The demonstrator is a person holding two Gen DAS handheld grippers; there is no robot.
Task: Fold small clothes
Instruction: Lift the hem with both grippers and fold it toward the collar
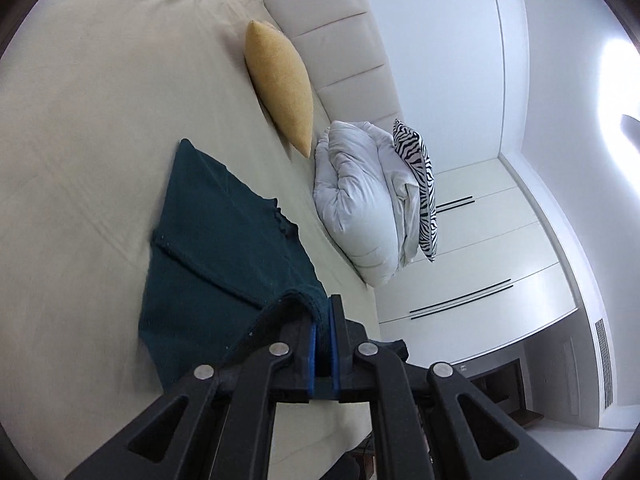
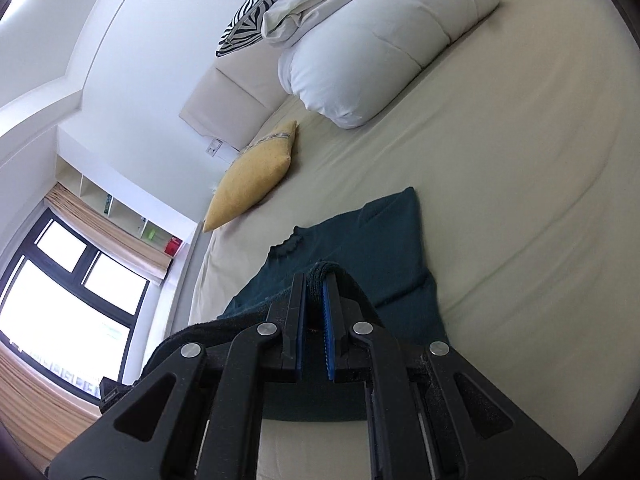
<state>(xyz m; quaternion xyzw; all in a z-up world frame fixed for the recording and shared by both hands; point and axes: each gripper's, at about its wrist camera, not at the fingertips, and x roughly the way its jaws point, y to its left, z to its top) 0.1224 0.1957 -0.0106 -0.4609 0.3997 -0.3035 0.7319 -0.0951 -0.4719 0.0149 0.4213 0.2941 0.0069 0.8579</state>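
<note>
- My left wrist view sits just behind the left claw [image 1: 323, 322], rolled, looking low across the bed [image 1: 100, 120] toward the headboard [image 1: 340, 40].
- My right wrist view does likewise behind the right claw [image 2: 316, 292].
- Both share the yellow cushion [image 1: 280, 84] and white duvet [image 1: 360, 200].

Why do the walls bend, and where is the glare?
Left wrist view: the fisheye lens bows the white wardrobe, with a blown-out patch on the wall at the right edge. Right wrist view: the black-framed window is overexposed, and the dark teal knitted garment looks slightly soft.
</note>
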